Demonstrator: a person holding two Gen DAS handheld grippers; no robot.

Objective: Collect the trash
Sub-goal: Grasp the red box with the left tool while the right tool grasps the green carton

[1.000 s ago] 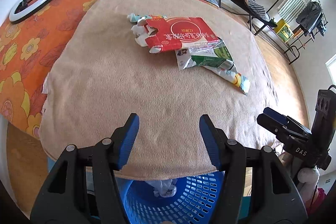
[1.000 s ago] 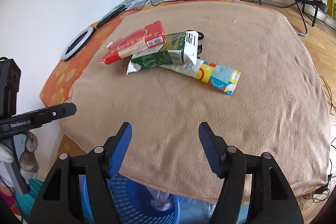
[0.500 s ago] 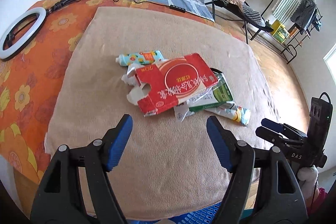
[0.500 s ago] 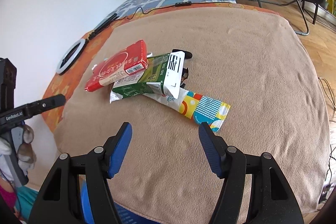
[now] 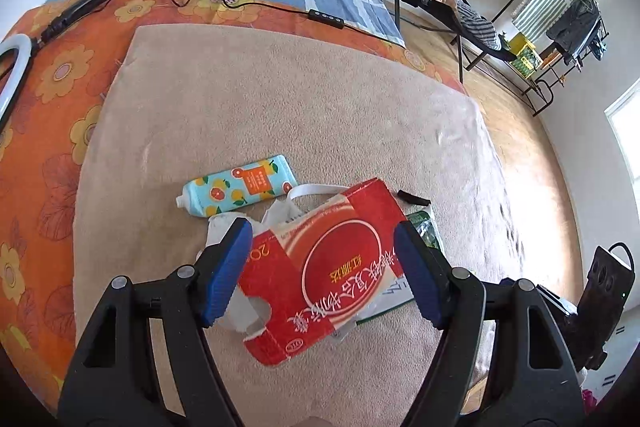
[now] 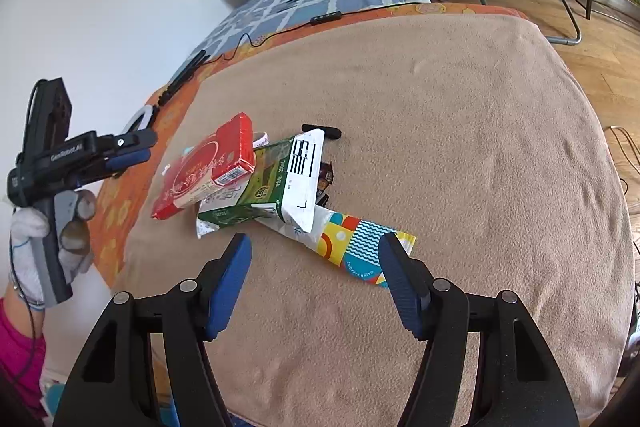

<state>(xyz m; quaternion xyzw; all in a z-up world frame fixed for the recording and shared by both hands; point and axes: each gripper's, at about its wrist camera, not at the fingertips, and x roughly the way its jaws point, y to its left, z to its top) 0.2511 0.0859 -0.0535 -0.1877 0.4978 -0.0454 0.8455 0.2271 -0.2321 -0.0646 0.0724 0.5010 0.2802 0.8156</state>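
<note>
Landmark: a flattened red cardboard carton (image 5: 320, 275) with white lettering, lying on a tan fleece blanket (image 5: 280, 99) spread over the bed.
Left gripper (image 5: 324, 267): its blue-padded jaws stand wide apart, one on either side of the red carton as the left wrist view shows it; the pads do not press on it, and whether they touch it cannot be told. The jaws have just been opening.
Right gripper (image 6: 314, 279): jaws apart and empty, near the edge of the trash pile on the side away from the red carton.
Green carton (image 6: 264, 195): a green and white drink carton, partly under the red carton and sticking out beside it.
Patterned wrapper (image 6: 352, 247): a long flat packet with bright wave and circle prints, under the green carton; its far end lies beside the right gripper's right finger.
Tube (image 5: 236, 191): a pale blue tube printed with oranges, just beyond the red carton, lying flat.
Black piece (image 5: 414, 197): a small dark strip near the red carton's far corner.
Gloved hand (image 6: 36, 247): in a white glove, holding the left gripper's handle, well to the side of the red carton.
</note>
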